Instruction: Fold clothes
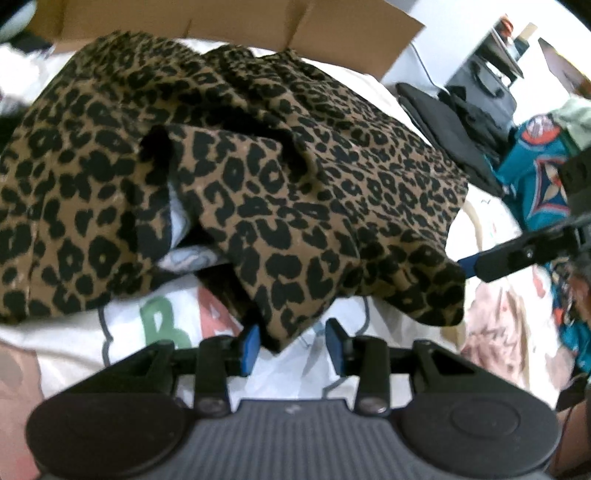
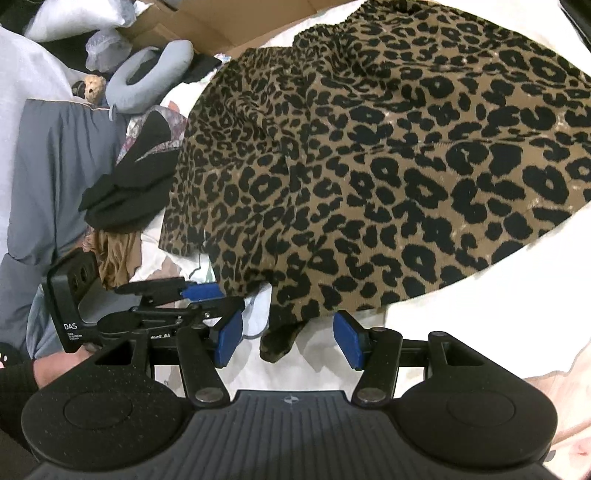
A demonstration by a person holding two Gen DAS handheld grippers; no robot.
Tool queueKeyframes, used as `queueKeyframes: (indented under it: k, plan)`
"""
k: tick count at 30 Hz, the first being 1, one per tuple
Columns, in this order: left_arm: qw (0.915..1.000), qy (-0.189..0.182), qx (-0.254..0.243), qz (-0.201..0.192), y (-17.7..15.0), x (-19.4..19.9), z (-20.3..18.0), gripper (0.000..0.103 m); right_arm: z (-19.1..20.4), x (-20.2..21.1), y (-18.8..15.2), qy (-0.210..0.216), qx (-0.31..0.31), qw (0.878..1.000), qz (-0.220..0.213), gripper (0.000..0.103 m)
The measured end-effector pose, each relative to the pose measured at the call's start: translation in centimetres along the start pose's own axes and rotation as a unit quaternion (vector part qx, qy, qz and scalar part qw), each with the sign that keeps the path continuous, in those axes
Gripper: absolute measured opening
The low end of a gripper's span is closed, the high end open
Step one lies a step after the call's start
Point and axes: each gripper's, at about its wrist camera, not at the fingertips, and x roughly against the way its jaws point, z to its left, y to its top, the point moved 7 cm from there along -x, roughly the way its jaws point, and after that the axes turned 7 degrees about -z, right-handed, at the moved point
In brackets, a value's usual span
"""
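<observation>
A leopard-print garment [image 1: 258,177] lies rumpled on white printed bedding [image 1: 122,332]. In the left wrist view my left gripper [image 1: 292,348] stands open low over the bedding. A folded near corner of the garment hangs between its blue pads [image 1: 249,349], and the right pad stands apart from the cloth. In the right wrist view the same garment [image 2: 388,166] fills the frame. My right gripper [image 2: 289,340] is open around another dangling corner [image 2: 280,343], with neither pad pressing it. My left gripper [image 2: 218,298] shows side-on just left of it, held by a hand [image 2: 55,365].
A cardboard box [image 1: 332,22] stands behind the garment. Black bags [image 1: 461,122] and teal patterned cloth [image 1: 532,177] lie at the right. In the right wrist view a grey neck pillow [image 2: 147,74], a black garment [image 2: 136,184] and a grey cover [image 2: 55,166] crowd the left.
</observation>
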Motion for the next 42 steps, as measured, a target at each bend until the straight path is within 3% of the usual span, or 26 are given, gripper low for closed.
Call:
queueKeyframes:
  k: [4,5,9,15,20,26,34,39,42]
  plan:
    - [0.9988,0.009,-0.047,0.000,0.3,-0.2,-0.3,0.026,0.1,0.0,-0.1,-0.001,0.003,1.000,0.003,0.062]
    - [0.9990,0.001,-0.046,0.001,0.5,-0.1,-0.4,0.012,0.1,0.0,-0.1,-0.002,0.004,1.000,0.003,0.062]
    - [0.9994,-0.029,-0.021,-0.003,1.5,1.5,-0.5,0.006,0.5,0.6,0.5,0.009,0.011,1.000,-0.003,0.062]
    - [0.9917,-0.087,0.090,-0.031,3.7,4.4,0.1,0.004,1.2,1.8,2.2,0.057,-0.003,0.998,-0.027,0.062]
    - [0.9816,-0.116,0.142,-0.054,4.9,6.0,-0.1,0.004,1.8,0.8,2.8,0.103,-0.054,0.993,-0.031,0.062]
    - [0.9780,-0.124,0.161,-0.048,4.5,5.5,-0.7,0.004,1.3,-2.1,1.6,0.151,-0.146,0.978,-0.009,0.062]
    - [0.9725,-0.130,0.189,-0.038,2.8,4.3,-1.3,0.004,-0.3,-5.2,-0.1,0.178,-0.261,0.949,-0.001,0.062]
    - [0.9704,-0.139,0.196,-0.029,1.9,3.6,-2.4,0.004,-0.4,-6.6,-1.4,0.188,-0.296,0.937,0.011,0.062]
    - [0.9700,-0.148,0.192,-0.021,1.6,3.0,-3.1,0.004,-0.2,-7.2,-2.1,0.191,-0.304,0.933,0.022,0.056]
